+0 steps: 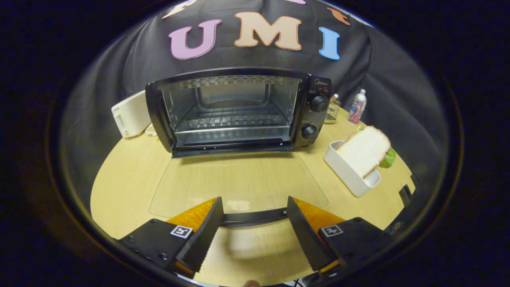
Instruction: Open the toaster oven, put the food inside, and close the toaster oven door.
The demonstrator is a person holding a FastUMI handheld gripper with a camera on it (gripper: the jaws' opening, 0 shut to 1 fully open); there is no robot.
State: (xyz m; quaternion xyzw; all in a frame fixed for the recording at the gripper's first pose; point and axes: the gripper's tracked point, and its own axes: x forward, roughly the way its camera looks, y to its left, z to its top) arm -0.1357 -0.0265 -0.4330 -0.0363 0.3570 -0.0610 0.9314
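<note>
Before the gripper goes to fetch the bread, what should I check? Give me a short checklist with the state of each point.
1. Toaster oven door fully down on the table: ok.
2. Rack inside bare: ok.
3. Gripper open, holding nothing, door handle between its fingers: ok.
4. Bread slice reachable, leaning in the white tray: ok.
5. Oven switched off: cannot tell.

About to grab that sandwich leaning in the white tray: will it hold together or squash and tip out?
The sandwich looks like soft white bread, so it probably squashes under a firm pinch. It leans on the white tray's rim, so a nudge may tip it out. The gripper is open, by the oven door handle.
</note>
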